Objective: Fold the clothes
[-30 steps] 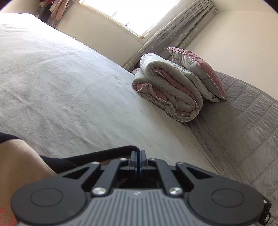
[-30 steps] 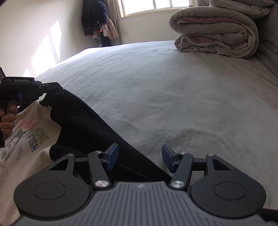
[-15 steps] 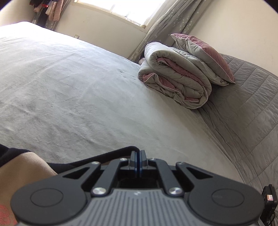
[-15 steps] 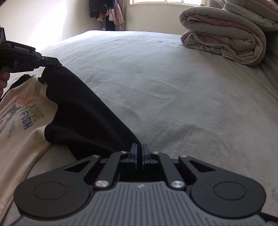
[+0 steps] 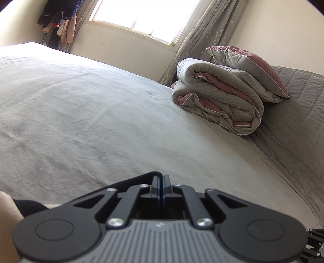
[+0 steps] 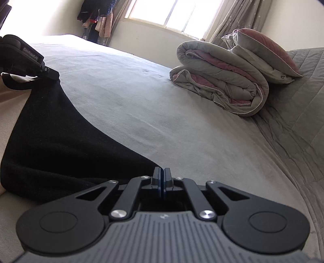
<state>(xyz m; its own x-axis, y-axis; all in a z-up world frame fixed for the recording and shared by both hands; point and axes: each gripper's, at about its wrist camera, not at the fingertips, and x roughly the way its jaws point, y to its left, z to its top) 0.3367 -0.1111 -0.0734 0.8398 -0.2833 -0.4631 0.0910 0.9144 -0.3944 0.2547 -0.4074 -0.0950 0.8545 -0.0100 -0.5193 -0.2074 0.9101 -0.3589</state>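
A cream shirt with black sleeves lies on the grey bed (image 6: 141,105). Its black sleeve (image 6: 60,137) stretches taut across the lower left of the right wrist view, from my right gripper (image 6: 161,182) up to my left gripper (image 6: 50,73) at the far left. My right gripper is shut on the sleeve's end. In the left wrist view my left gripper (image 5: 161,187) is shut on the sleeve's black edge (image 5: 139,179), with cream shirt fabric (image 5: 8,210) at the lower left.
A folded grey and pink duvet (image 5: 218,97) with a pillow (image 5: 249,66) on top sits at the bed's far right, against a quilted grey headboard (image 5: 293,121). A window (image 5: 145,16), a curtain (image 5: 204,26) and hanging clothes (image 5: 58,22) line the far wall.
My right gripper went from open to shut on the sleeve's end. Both grippers have lifted and tilted upward, pulling the black sleeve taut between them.
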